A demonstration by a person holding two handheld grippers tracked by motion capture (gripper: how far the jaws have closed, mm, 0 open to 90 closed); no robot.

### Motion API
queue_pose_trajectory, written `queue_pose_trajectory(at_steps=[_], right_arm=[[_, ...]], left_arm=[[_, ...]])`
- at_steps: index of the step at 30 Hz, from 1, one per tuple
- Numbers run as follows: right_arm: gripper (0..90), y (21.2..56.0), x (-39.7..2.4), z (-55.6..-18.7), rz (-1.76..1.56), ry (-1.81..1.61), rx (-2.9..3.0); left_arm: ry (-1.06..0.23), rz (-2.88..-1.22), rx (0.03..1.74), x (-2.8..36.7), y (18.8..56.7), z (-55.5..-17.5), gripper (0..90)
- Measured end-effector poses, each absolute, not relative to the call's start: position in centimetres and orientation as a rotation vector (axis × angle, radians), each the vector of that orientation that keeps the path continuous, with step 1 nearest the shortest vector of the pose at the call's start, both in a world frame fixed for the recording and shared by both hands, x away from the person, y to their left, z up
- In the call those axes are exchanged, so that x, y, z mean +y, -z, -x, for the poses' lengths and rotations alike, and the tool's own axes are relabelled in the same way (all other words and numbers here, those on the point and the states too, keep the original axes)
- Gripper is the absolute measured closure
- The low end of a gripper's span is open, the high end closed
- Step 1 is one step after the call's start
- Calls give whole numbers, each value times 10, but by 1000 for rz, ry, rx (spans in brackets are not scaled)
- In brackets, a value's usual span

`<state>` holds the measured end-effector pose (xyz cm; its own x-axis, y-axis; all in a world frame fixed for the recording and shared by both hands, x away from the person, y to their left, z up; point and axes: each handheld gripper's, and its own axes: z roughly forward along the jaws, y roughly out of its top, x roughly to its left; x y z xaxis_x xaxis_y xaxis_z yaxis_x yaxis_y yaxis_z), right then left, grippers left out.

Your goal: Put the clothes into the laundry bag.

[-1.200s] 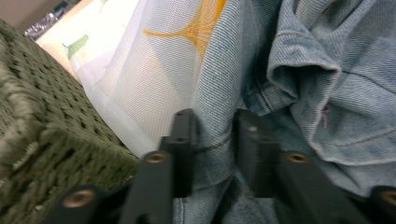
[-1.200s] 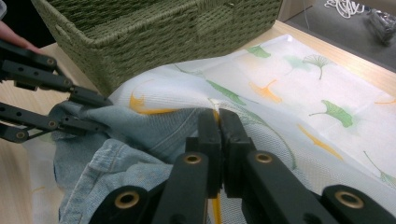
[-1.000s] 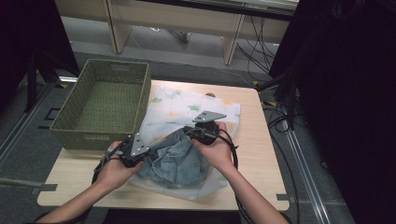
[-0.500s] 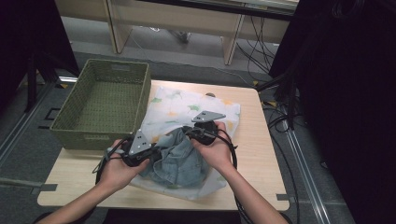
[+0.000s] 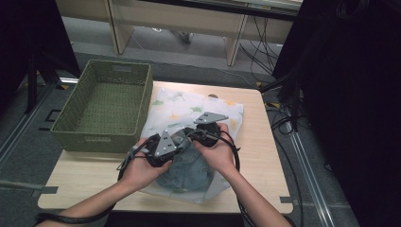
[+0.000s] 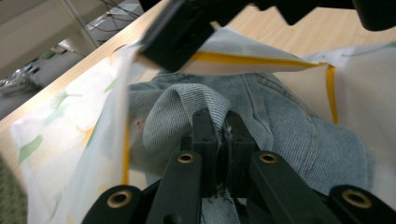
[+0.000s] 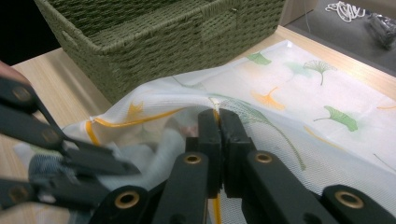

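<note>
My left gripper (image 6: 218, 133) has its jaws pinched shut on a fold of the denim garment (image 6: 280, 126), a hump of blue cloth rising right at my fingertips and bunching up between them. The rest of the denim spreads out beyond and to the right of my tips, lying inside the open mouth of the mesh bag (image 6: 70, 116), whose yellow-trimmed edge runs just past the fold. From above, my left gripper (image 5: 176, 141) sits on the near side of the denim garment (image 5: 187, 165), close against my other hand.

My right gripper (image 7: 218, 122) is clamped closed on the rim of the mesh bag (image 7: 299, 93), the yellow trim and a pleat of white netting caught between my jaws. The printed leaves of the bag stretch away past my fingertips to the right. Off to the left of my tips, low and blurred, the left gripper's black arms hold the blue cloth under the lifted netting. Beyond the bag stands the green woven basket (image 7: 154, 42), apart from my fingers, on the wooden table (image 7: 51, 79).

In the high view my right gripper (image 5: 196, 133) lies just beside the left one, both over the mesh bag (image 5: 189, 106), with the basket (image 5: 106, 101) touching the bag's far left edge on the table (image 5: 265, 146).
</note>
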<state>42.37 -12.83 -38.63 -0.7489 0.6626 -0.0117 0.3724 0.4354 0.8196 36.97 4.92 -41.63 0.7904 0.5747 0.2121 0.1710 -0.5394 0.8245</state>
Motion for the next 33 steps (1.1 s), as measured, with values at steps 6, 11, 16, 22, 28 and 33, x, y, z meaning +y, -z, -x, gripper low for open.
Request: queue_pose_trajectory(at_steps=[6, 11, 16, 22, 28, 33], right_arm=[[898, 387, -128, -423, -896, -1219, 2368], [898, 390, -130, -426, -900, -1213, 2371], [898, 391, -132, -427, -913, -1208, 2372], [898, 393, -132, -428, -910, -1205, 2378], [897, 391, -134, -427, -915, -1206, 2374], [898, 390, -133, -426, -914, -1207, 2372]], left_arm=[[-560, -2195, 478, 27, 445, -379, 827], [-537, -2233, 479, 20, 462, -388, 820], [-517, -2257, 481, 19, 474, -393, 805], [-490, -2268, 438, 21, 474, -393, 701], [-462, -2268, 353, 33, 458, -379, 393], [-501, -2227, 341, 50, 439, -367, 339]])
